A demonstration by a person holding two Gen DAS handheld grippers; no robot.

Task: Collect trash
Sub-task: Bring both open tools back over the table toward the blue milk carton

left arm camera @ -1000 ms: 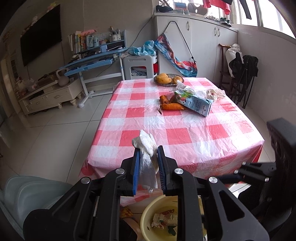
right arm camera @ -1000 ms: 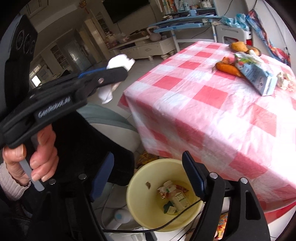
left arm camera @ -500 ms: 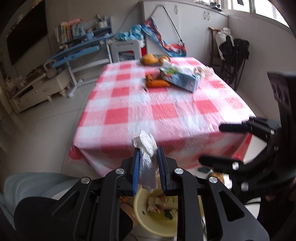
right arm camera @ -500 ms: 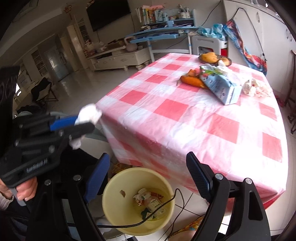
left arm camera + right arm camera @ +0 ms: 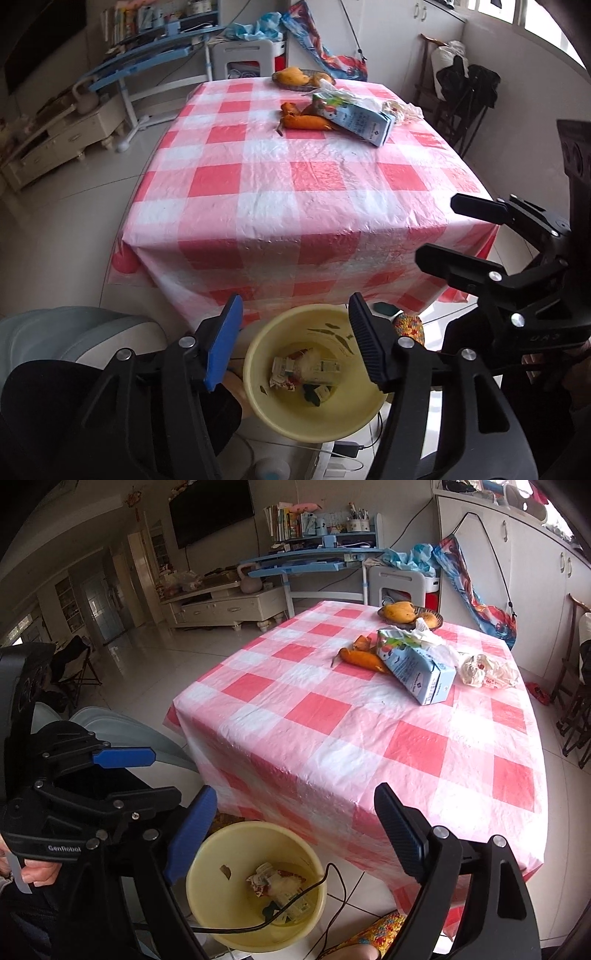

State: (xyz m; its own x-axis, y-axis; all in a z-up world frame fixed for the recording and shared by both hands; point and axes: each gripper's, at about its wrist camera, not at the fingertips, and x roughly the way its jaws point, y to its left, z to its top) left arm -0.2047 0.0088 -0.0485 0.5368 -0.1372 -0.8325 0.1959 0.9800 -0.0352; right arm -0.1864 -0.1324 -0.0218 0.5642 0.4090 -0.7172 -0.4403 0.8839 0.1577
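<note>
The left hand-held gripper [image 5: 293,339] is just opening, empty, over the bin [image 5: 317,424]; the right hand-held gripper [image 5: 291,834] is gaping, empty. The crumpled wrapper [image 5: 484,670] looks light and soft: pinch its middle.

bin [image 5: 280,417]: yellow, round, open, on floor by table edge
trash in bin [image 5: 304,371]: crumpled wrappers, small cartons
carton [image 5: 415,668]: blue, lying on table
wad [image 5: 476,668]: crumpled white, beside carton

near half of table [image 5: 295,192] bare; carton [image 5: 354,116] and carrots [image 5: 306,122] crowd its far end; bin [image 5: 284,417] mouth unobstructed beside the table edge.
</note>
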